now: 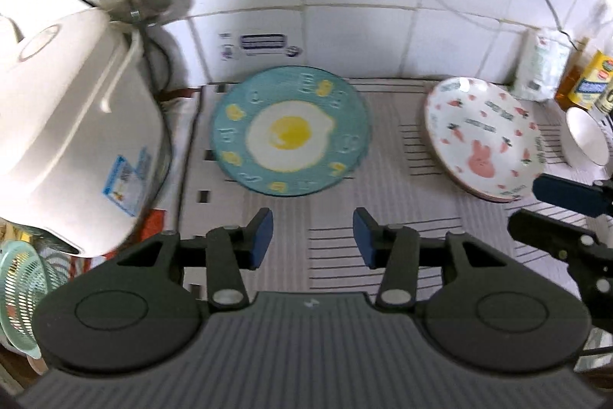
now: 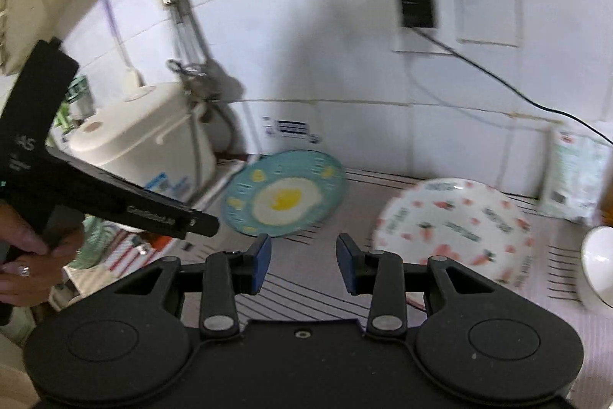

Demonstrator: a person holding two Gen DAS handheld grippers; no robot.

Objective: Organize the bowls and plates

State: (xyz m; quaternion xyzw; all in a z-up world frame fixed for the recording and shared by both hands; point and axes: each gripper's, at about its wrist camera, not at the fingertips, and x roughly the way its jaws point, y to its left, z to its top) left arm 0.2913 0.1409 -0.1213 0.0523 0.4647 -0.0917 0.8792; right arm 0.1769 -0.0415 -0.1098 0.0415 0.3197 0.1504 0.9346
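A teal plate with a fried-egg print lay flat on the striped mat, near a white rabbit-and-carrot plate; the left gripper and the right gripper hovered open, empty

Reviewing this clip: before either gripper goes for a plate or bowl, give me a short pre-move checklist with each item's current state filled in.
1. Left gripper empty, jaws apart: ok.
2. Right gripper empty, jaws apart: ok.
3. Round teal plate with a fried-egg print flat on the striped mat, nothing on it: ok.
4. White shallow plate with pink rabbit and carrot prints free on top: ok; whether another dish sits under it: cannot tell.
5. Small white bowl fully visible: not ok, cut off at the frame edge.
6. White rice cooker apart from the teal plate: ok.
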